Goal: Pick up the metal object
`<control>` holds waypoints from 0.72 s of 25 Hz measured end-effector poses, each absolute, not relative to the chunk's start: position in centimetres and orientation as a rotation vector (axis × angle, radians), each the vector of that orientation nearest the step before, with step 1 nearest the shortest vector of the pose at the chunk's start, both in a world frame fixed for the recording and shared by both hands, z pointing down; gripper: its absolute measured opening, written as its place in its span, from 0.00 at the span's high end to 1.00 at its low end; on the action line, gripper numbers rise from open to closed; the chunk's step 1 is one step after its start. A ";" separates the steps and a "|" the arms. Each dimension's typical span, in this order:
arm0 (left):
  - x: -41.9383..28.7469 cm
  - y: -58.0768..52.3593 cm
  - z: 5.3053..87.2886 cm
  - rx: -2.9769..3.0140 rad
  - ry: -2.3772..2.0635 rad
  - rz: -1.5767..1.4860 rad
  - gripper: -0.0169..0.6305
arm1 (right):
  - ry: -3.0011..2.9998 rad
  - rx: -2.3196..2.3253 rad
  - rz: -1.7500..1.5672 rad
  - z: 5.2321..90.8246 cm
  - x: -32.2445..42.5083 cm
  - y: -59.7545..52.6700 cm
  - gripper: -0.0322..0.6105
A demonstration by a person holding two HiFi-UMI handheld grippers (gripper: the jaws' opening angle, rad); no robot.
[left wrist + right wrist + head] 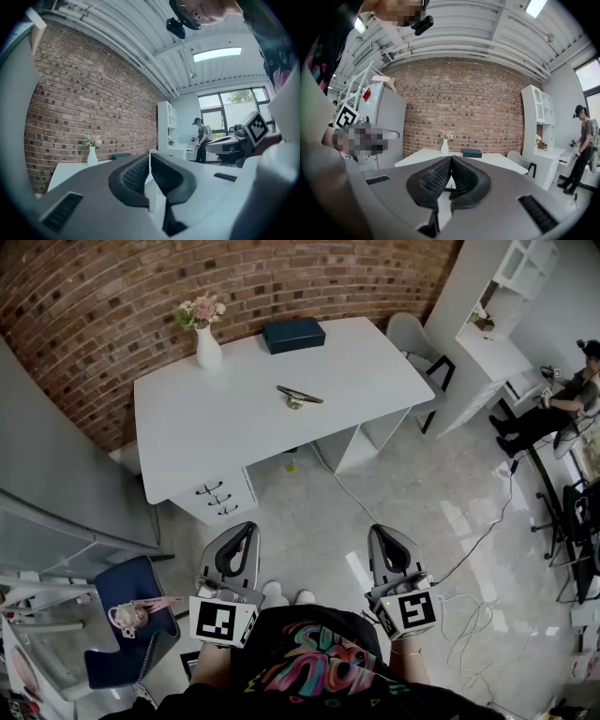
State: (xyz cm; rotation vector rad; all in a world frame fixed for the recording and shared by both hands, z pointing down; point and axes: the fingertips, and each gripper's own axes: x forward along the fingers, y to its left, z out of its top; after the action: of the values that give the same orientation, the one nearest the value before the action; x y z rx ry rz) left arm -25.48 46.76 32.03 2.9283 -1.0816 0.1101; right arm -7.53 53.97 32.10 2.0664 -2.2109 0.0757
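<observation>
The metal object [299, 397], a dark flat bar on a brassy base, lies near the middle of the white desk [234, 427]. Both grippers hang close to the person's body, well short of the desk and over the floor. My left gripper [246, 529] is shut with nothing between its pads; in its own view the jaw tips [150, 157] meet. My right gripper [377, 532] is also shut and empty, its tips [451, 159] pressed together. In the right gripper view a sliver of the metal object [449, 190] shows through the small gap below the tips.
On the desk stand a white vase with flowers [207, 343] and a dark box [293, 335]. A drawer unit [220, 495] sits under the desk's near corner. A grey chair [412, 338] stands at the desk's right end, a blue chair [131, 615] at lower left. Cables [469, 549] trail over the floor. A person [553, 409] sits far right.
</observation>
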 end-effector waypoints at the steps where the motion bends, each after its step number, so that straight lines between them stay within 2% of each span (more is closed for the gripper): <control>1: -25.3 47.0 31.9 2.922 -1.086 0.113 0.93 | -2.210 2.073 0.078 32.0 -7.3 54.2 0.93; 18: -24.4 49.3 34.2 2.851 -1.170 0.152 0.93 | -2.241 2.038 0.174 35.3 -4.9 55.8 0.92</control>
State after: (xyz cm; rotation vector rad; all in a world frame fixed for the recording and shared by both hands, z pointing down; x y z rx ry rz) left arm -24.36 49.25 34.16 2.8514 -1.1701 0.1520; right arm -4.89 55.78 35.29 2.0375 -2.2410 0.1743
